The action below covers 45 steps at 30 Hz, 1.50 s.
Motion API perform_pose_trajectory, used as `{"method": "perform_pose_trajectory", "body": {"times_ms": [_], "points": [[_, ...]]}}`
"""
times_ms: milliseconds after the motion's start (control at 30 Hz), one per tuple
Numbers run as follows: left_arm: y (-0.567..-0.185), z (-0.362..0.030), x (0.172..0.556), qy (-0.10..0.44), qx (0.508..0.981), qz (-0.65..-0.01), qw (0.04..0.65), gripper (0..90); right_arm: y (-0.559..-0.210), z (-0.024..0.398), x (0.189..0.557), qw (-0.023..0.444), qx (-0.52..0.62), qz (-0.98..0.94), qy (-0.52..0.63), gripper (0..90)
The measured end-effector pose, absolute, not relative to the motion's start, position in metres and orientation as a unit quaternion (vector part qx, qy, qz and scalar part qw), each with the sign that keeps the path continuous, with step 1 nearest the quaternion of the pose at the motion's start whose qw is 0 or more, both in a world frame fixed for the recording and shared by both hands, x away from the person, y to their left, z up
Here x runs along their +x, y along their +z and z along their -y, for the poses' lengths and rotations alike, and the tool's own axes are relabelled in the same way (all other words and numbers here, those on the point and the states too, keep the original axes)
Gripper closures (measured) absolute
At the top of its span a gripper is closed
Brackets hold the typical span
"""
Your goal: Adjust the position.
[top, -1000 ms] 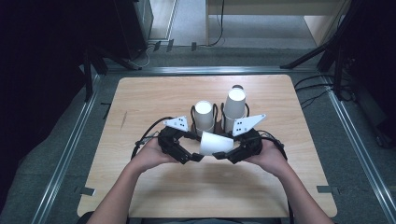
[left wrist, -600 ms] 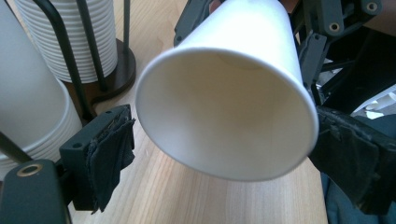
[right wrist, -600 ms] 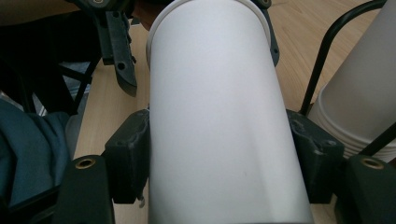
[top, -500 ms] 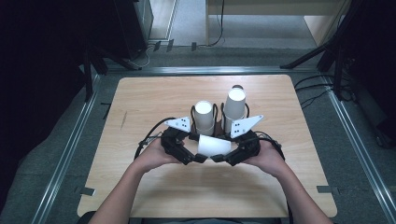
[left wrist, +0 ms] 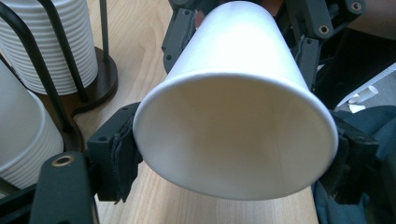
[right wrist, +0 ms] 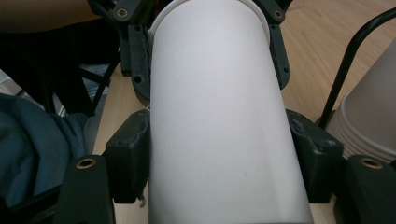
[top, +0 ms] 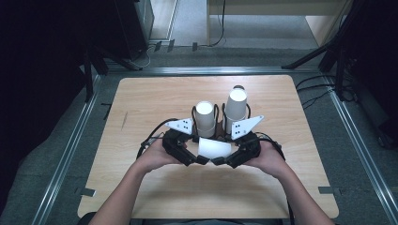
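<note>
A white paper cup (top: 213,147) lies on its side just above the table, held between both grippers near the front middle. My left gripper (top: 199,157) takes it at the open rim (left wrist: 233,140). Its jaws have just been closing, and their pads (left wrist: 122,156) touch the rim on both sides. My right gripper (top: 226,159) is shut on the cup's narrower end, with its pads (right wrist: 135,158) pressed against the cup wall (right wrist: 219,140). In the right gripper view, the left gripper's jaws stand at the far rim.
Just behind the grippers, a black wire holder on a brown base (left wrist: 100,81) carries two stacks of white cups, a shorter one (top: 205,118) and a taller one (top: 236,108). The wooden table (top: 155,101) has bare room left, right and behind. Metal rails (top: 70,154) run along its sides.
The cup has sunk slightly between the two grippers. Both hands have kept their places.
</note>
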<state>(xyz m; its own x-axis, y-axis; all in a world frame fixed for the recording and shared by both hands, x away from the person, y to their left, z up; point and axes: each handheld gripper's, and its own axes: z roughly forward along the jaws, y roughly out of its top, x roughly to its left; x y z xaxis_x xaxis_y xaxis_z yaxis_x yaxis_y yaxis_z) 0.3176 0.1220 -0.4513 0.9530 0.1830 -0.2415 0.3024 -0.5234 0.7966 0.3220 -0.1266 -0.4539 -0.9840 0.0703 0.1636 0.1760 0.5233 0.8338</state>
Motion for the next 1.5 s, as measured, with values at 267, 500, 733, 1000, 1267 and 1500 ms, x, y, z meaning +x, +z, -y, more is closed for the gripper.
{"method": "perform_pose_trajectory", "body": {"times_ms": [267, 500, 733, 1000, 1267, 1500], "points": [[-0.45, -0.123, 0.319, -0.065, 0.874, -0.133, 0.463, 23.7, -0.454, 0.126, 0.322, 0.053, -0.07, 0.871, -0.484, 32.4], [-0.442, -0.129, 0.321, -0.056, 0.878, -0.14, 0.455, 23.4, -0.454, 0.127, 0.322, 0.049, -0.077, 0.874, -0.478, 23.2], [-0.424, -0.131, 0.324, -0.034, 0.902, -0.135, 0.409, 23.0, -0.457, 0.127, 0.324, 0.031, -0.09, 0.88, -0.465, 22.0], [-0.417, -0.126, 0.328, -0.033, 0.921, -0.119, 0.37, 22.6, -0.459, 0.126, 0.323, 0.022, -0.091, 0.885, -0.456, 21.8], [-0.411, -0.119, 0.332, -0.005, 0.946, -0.126, 0.299, 22.5, -0.458, 0.127, 0.324, 0.009, -0.094, 0.884, -0.457, 21.8], [-0.414, -0.105, 0.332, 0.0, 0.964, -0.123, 0.235, 22.3, -0.462, 0.124, 0.325, 0.004, -0.096, 0.888, -0.45, 21.8]]}}
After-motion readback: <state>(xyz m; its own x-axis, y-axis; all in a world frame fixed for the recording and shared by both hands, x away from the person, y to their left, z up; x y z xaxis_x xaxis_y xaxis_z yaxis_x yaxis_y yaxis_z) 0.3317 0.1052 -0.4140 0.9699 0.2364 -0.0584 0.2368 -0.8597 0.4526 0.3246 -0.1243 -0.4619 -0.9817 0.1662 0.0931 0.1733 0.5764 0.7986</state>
